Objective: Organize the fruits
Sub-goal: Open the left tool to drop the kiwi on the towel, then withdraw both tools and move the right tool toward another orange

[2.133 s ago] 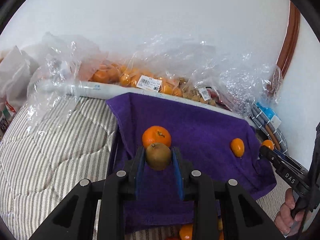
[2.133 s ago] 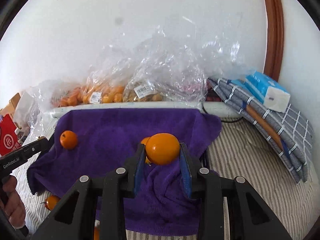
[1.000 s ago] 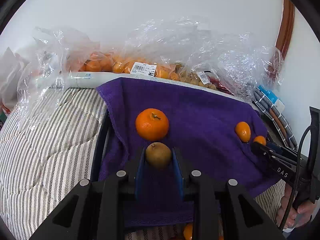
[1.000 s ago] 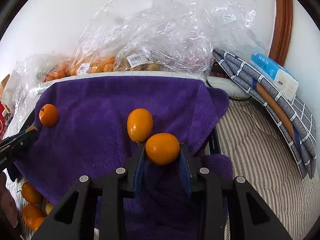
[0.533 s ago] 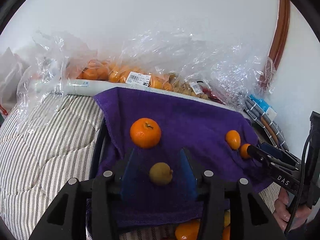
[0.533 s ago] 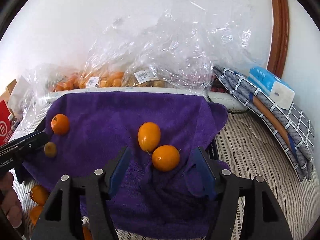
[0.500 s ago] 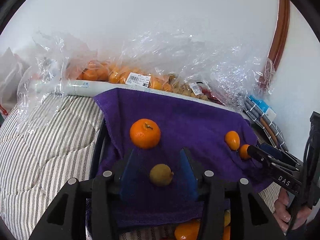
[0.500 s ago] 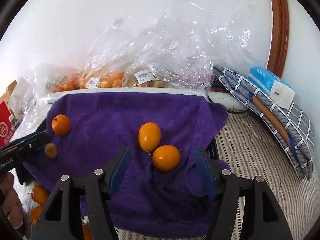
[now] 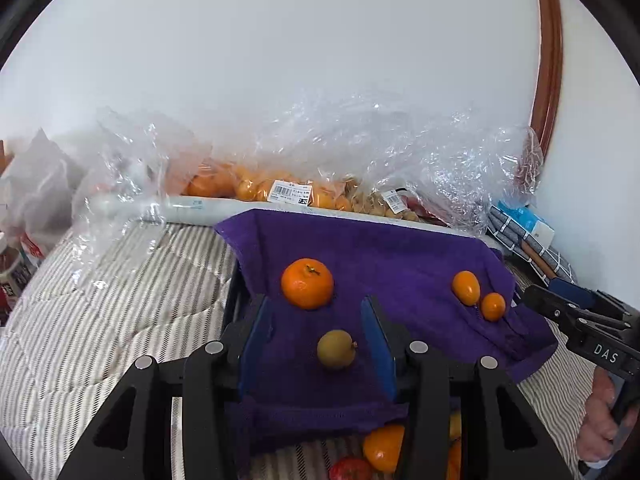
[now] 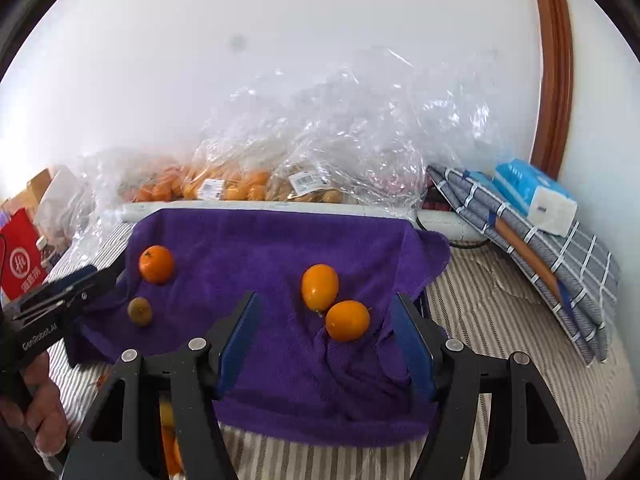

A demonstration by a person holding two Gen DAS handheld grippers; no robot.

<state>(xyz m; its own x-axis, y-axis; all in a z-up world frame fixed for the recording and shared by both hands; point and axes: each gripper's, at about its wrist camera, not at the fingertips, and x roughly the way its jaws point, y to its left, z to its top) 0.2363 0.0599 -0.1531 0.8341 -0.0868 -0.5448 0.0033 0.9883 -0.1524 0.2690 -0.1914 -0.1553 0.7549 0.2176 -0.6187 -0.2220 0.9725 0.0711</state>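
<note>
A purple towel (image 9: 384, 264) (image 10: 260, 248) lies over a dark frame on a striped bed. On it rest a mandarin (image 9: 307, 283) (image 10: 156, 264), a small brownish-green fruit (image 9: 336, 349) (image 10: 139, 311), an oval orange fruit (image 9: 465, 288) (image 10: 319, 287) and a round orange fruit (image 9: 493, 306) (image 10: 347, 320). My left gripper (image 9: 316, 332) is open, with the brownish fruit lying free between its blue pads. My right gripper (image 10: 326, 332) is open, and the round orange fruit lies free between its pads.
Clear plastic bags of oranges (image 9: 248, 188) (image 10: 224, 188) and brown fruit (image 10: 308, 192) line the wall. More loose fruit (image 9: 384, 448) lies below the towel's near edge. A folded checked cloth (image 10: 532, 236) with a tissue pack (image 10: 536, 196) lies at the right. A red bag (image 10: 20, 260) stands at the left.
Both grippers opened and drew back a little. The left let go of the brownish fruit, the right let go of the round orange fruit; both now lie on the towel.
</note>
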